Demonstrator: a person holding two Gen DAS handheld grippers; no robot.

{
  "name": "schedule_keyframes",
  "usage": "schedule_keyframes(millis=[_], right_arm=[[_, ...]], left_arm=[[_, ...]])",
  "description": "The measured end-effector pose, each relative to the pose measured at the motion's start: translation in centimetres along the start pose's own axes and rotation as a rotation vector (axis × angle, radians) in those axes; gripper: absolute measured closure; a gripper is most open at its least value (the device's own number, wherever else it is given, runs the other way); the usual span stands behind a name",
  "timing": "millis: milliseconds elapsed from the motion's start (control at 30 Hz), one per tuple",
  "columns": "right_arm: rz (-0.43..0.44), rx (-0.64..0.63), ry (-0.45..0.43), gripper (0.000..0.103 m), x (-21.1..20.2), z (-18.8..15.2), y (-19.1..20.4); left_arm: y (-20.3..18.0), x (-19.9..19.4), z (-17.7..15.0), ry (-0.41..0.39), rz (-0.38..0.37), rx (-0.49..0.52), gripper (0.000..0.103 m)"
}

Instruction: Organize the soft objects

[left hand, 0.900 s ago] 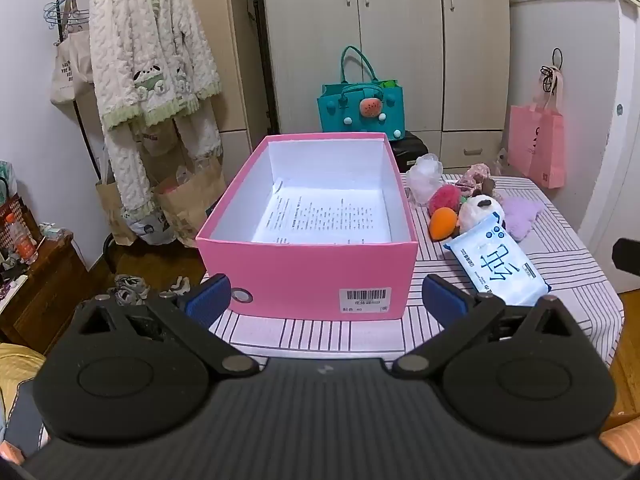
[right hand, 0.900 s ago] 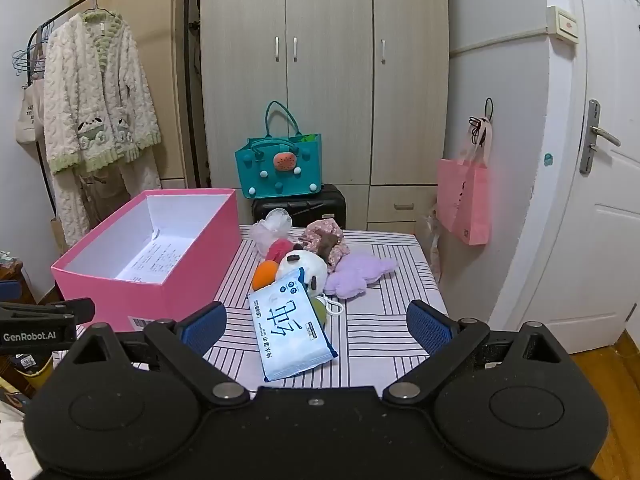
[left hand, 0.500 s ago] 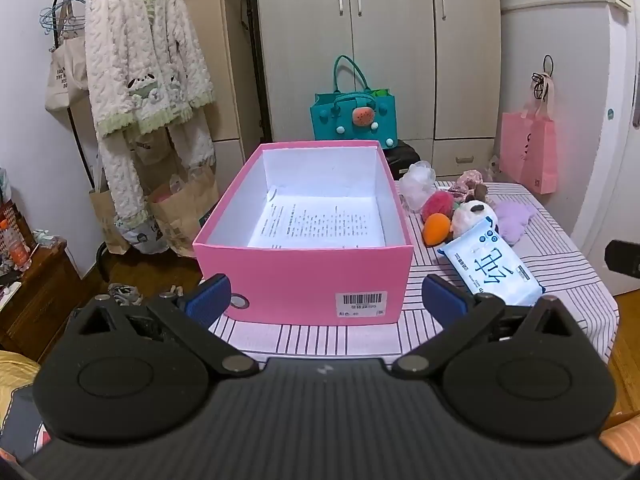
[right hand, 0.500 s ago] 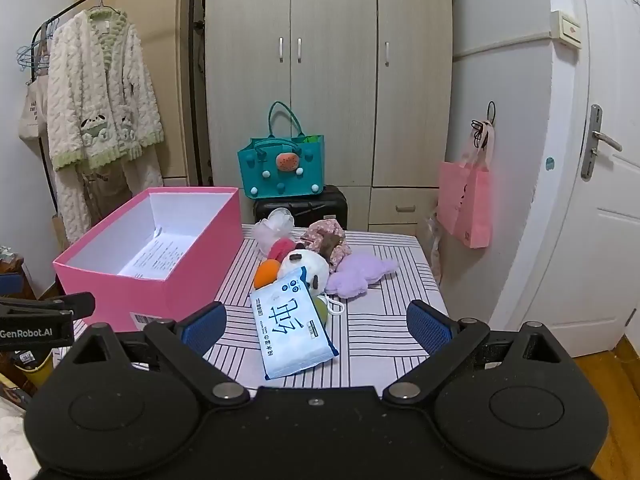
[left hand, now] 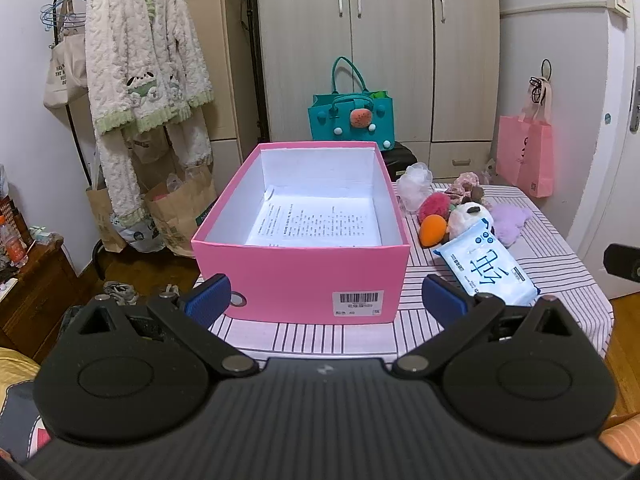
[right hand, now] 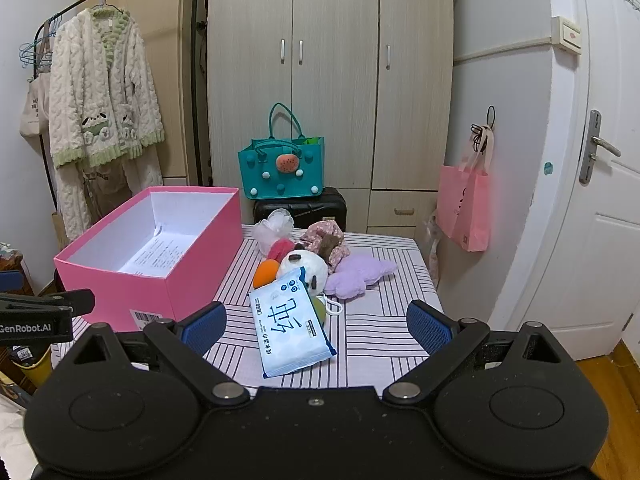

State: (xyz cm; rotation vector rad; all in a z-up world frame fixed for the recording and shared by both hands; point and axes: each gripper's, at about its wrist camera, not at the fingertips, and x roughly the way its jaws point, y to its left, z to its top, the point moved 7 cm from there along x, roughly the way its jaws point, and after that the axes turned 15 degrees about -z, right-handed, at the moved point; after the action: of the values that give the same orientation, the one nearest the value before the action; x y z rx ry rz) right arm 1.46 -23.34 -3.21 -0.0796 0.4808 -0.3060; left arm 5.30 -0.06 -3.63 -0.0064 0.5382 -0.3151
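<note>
An open pink box [left hand: 304,272] [right hand: 132,276] with a printed sheet inside stands on the striped table [left hand: 320,336] [right hand: 376,332]. To its right lies a heap of soft things: a blue wipes pack [left hand: 486,266] [right hand: 290,322], an orange ball [left hand: 433,229] [right hand: 266,273], a white plush [left hand: 466,216] [right hand: 306,266], a purple plush [left hand: 508,220] [right hand: 360,276], a red pompom [right hand: 280,249], a white mesh puff [left hand: 416,184] [right hand: 274,228] and a floral fabric piece [right hand: 324,240]. My left gripper [left hand: 326,300] is open in front of the box. My right gripper [right hand: 316,326] is open above the wipes pack, holding nothing.
Behind the table a teal bag [right hand: 280,168] sits on a black case [right hand: 300,208] before a wardrobe [right hand: 332,80]. A pink bag [right hand: 466,204] hangs at right by the door [right hand: 600,200]. A clothes rack with a fluffy robe [left hand: 144,80] stands left.
Both views have pulled back and risen a little, so the box and the soft heap look slightly smaller and lower. Both grippers stay open and empty.
</note>
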Motion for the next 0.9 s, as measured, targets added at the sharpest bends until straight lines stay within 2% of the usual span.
schedule_keyframes(millis=[900], right_arm=[[-0.027, 0.038, -0.008, 0.0, 0.2, -0.8, -1.3]], left_arm=[[0.6, -0.1, -0.7, -0.001, 0.007, -0.025, 0.0]])
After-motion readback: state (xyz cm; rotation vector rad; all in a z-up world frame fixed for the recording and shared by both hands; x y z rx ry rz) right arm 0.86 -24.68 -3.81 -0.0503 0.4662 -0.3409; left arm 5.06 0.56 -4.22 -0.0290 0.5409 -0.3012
